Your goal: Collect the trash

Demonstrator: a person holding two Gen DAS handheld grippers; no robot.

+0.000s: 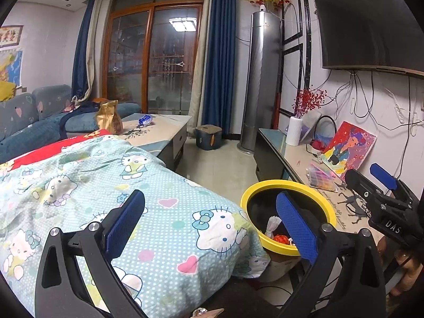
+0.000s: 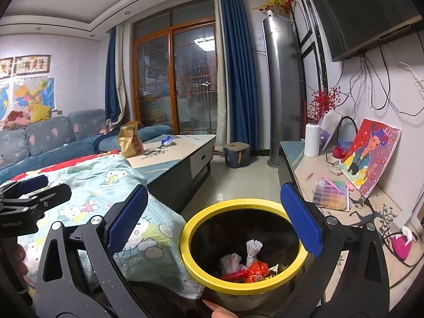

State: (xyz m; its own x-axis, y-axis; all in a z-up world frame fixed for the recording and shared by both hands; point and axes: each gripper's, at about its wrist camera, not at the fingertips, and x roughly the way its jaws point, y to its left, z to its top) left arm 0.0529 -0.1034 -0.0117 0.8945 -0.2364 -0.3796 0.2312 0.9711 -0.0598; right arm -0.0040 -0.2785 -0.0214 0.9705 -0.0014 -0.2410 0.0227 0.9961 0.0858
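Left claw [image 1: 209, 228]: we hold it spread wide with nothing in it, above the quilt edge.
Right claw [image 2: 214, 217]: also released and bare, over the bin.
Bin [image 2: 190, 262]: one, with a yellow rim, on the floor beside the quilt [image 2: 148, 228].
Trash in the bin: we count about four pieces, white and red.
Trash on the surface [image 2: 169, 156]: one brown paper bag [image 2: 129, 140] and one blue wrapper [image 2: 167, 140], well apart from both claws.
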